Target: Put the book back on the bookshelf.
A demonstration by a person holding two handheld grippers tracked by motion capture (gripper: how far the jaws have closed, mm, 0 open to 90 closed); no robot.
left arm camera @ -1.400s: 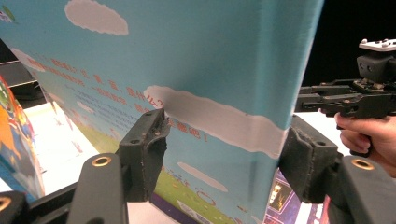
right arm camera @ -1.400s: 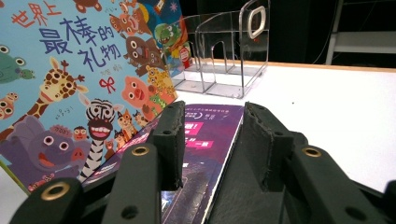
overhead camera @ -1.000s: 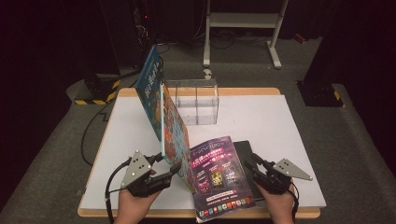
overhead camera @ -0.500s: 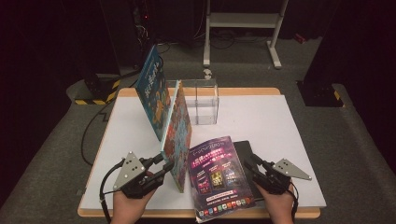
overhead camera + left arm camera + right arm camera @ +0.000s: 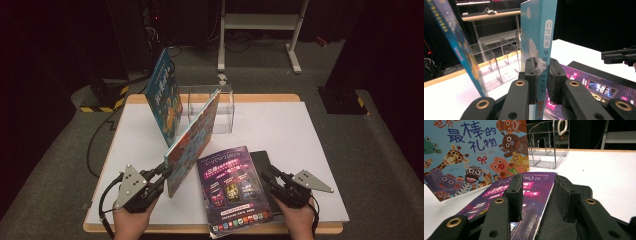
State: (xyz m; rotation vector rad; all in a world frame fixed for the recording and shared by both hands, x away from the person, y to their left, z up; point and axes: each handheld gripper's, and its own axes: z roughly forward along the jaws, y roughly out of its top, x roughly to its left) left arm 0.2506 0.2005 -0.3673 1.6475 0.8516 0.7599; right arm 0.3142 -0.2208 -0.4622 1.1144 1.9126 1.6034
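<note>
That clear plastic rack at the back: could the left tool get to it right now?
Probably not: the left tool is clamped on the animal picture book's spine, and another blue book leans before the rack.

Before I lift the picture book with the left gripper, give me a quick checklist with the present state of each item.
1. Left gripper clamped on the picture book: ok, the jaws have just closed and the pads press both sides of the spine.
2. Book free of the blue book behind it: ok, they stand apart.
3. Clear rack slots free: ok, they look empty.
4. Right gripper steadying the purple magazine: cannot tell, the jaws straddle its edge but pad contact is unclear.
5. Black book under the magazine lying flat: ok.
</note>
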